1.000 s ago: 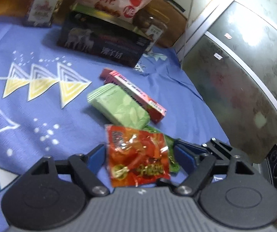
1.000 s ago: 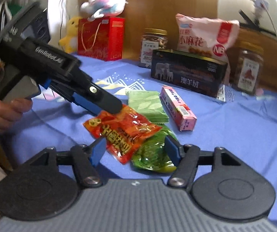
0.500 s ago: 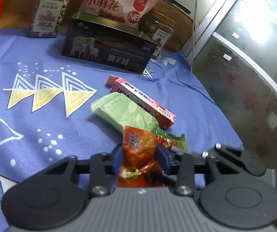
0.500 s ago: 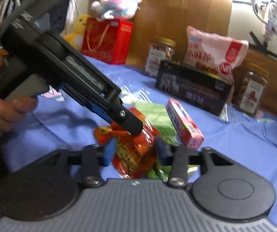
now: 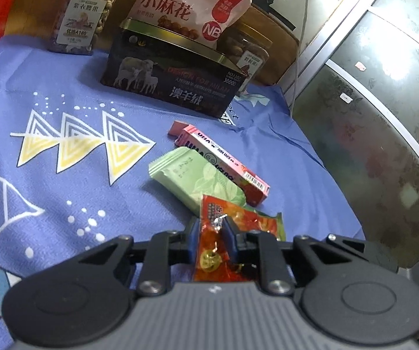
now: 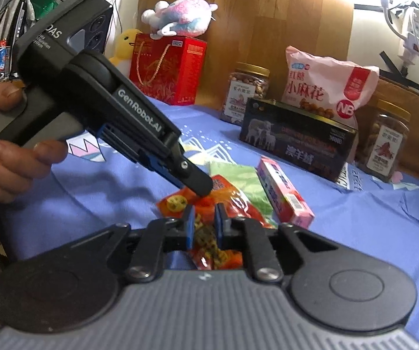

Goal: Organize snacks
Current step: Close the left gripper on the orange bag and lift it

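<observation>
An orange-red snack packet [image 5: 219, 242] lies on the blue cloth, and it also shows in the right wrist view [image 6: 232, 201]. My left gripper [image 5: 210, 233] is shut on one end of it. My right gripper [image 6: 203, 221] is shut on the other end. The left gripper's body [image 6: 116, 116] reaches in from the left in the right wrist view. A green packet [image 5: 276, 224] lies partly hidden under the orange one. A pale green pouch [image 5: 194, 178] and a pink box [image 5: 224, 160] lie just beyond.
At the back stand a dark tin [image 5: 171, 84] with a pink snack bag [image 5: 186, 3] on top, two nut jars [image 5: 83, 14] [image 6: 384, 140], and a red gift box [image 6: 168, 70] with a plush toy [image 6: 177, 14]. A glass cabinet door [image 5: 384, 116] is at the right.
Both grippers closed from wide open onto the orange-red packet, pinching it from opposite ends. The packet has been crumpled and lifted slightly between them.
</observation>
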{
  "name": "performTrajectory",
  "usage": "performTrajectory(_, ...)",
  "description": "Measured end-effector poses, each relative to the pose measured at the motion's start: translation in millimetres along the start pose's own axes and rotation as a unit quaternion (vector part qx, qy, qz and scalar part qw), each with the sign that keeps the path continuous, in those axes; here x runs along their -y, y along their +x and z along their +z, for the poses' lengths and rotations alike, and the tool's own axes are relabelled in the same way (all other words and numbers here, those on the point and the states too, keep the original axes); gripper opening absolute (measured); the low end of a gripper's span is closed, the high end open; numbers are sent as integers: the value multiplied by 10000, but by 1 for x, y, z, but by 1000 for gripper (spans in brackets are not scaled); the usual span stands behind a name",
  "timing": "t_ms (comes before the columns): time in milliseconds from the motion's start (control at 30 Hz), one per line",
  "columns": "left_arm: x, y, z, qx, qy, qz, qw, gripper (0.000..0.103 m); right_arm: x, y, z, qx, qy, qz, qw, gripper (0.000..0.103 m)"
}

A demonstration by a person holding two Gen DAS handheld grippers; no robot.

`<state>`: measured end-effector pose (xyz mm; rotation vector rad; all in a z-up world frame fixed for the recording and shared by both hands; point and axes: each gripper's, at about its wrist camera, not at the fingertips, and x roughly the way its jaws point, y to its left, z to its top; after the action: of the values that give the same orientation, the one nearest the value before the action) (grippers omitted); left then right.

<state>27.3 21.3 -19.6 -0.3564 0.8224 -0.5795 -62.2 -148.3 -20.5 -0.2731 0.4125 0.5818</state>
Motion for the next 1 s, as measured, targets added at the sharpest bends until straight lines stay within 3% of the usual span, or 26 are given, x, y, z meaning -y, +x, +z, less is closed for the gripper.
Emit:
performTrajectory(33, 0, -1, 0, 16, -1, -20, 10000, 18, 1, 0, -1, -23, 26, -104, 9999, 48)
performTrajectory(67, 0, -1, 1, 33, 4, -39, 10000, 18, 3, 0, -2, -57, 58, -197, 9998, 60)
performTrajectory(200, 3, -2, 1, 54, 19, -59, 10000, 18, 12, 1, -9, -164, 287, -277, 9991, 65)
performTrajectory(467, 6, -5, 2, 109, 30, -72, 9999, 18, 5, 6, -10, -209, 88, -335, 9992, 76)
performTrajectory(533, 7, -6, 3, 131, 50, -74, 9999, 18, 4, 6, -9, -191, 36, -335, 9993, 72)
performTrajectory(567, 8, -7, 4, 145, 54, -81, 9998, 18, 2, 5, -8, -163, -51, -288, 9994, 59)
performTrajectory(633, 9, -8, 5, 187, 85, 34, 9998, 18, -4, 4, -6, -105, -185, -317, 9993, 45)
performTrajectory(700, 6, -10, 6, 200, 26, 21, 9998, 18, -3, 2, -5, -56, -131, -279, 9995, 38)
performTrajectory(733, 4, -11, 7, 200, -25, -6, 9998, 18, -2, 1, -4, -7, -98, -233, 9997, 13)
performTrajectory(767, 3, -12, 7, 197, -62, -42, 9998, 18, -1, 0, -3, 1, -71, -210, 9998, 2)
performTrajectory(1000, 3, -12, 7, 207, -79, -78, 9997, 18, -1, 1, 0, 40, 22, -277, 9996, 2)
